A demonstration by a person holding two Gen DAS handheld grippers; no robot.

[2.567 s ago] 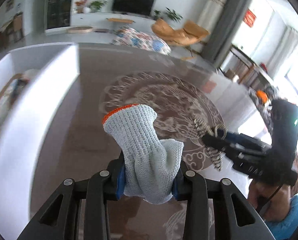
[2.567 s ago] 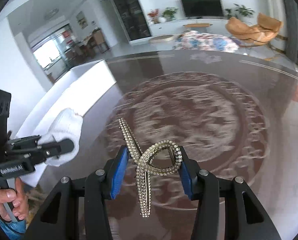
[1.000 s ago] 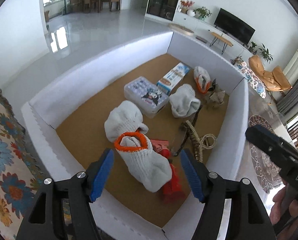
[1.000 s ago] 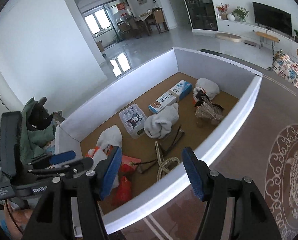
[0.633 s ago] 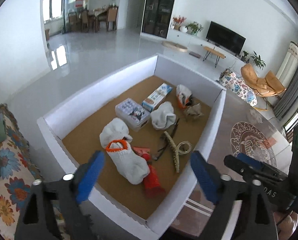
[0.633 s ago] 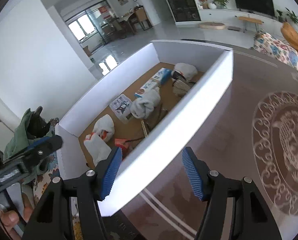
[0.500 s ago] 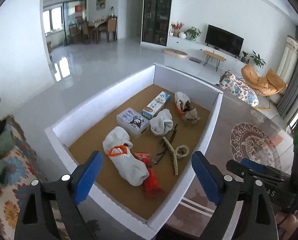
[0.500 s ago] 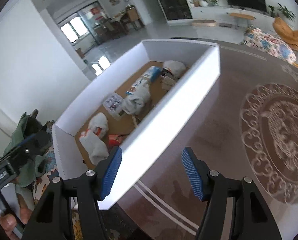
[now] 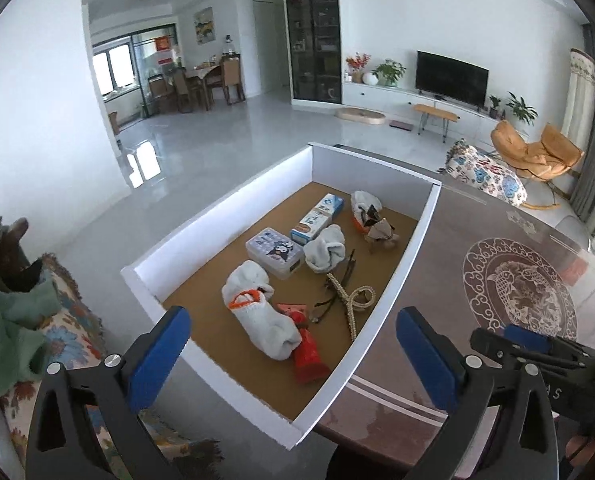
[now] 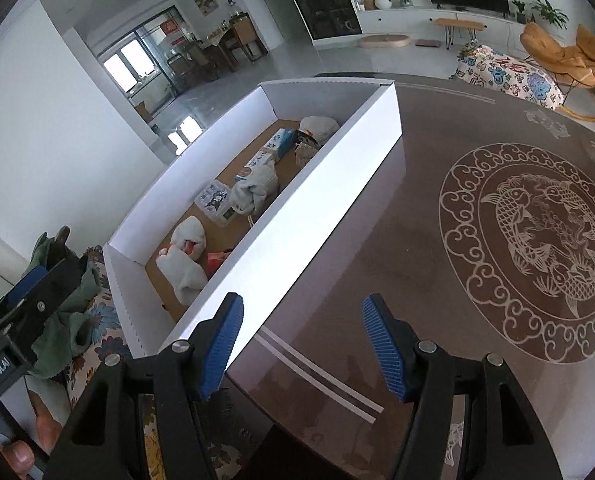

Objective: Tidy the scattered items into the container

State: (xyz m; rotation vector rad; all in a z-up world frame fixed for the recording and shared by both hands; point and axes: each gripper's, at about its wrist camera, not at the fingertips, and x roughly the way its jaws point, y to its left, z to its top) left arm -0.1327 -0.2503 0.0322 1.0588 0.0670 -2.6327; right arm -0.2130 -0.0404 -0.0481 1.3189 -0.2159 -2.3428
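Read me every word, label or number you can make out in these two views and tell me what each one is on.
"GenRobot.AI": white lettering on the black body of the left gripper, right wrist view.
"AS": end of a cut-off word on the black body of the right gripper, left wrist view.
Blue-and-white carton in the white box: print too small.
Clear case with a cartoon lid: print too blurred.
Red wall signs: illegible.

In the right wrist view, the near wall of the white cardboard box with a brown floor (image 10: 297, 216) hides most of its contents; a white knitted glove with an orange cuff (image 10: 185, 270) shows only partly. The print on the small clear plastic case (image 9: 275, 252) is too small to read.
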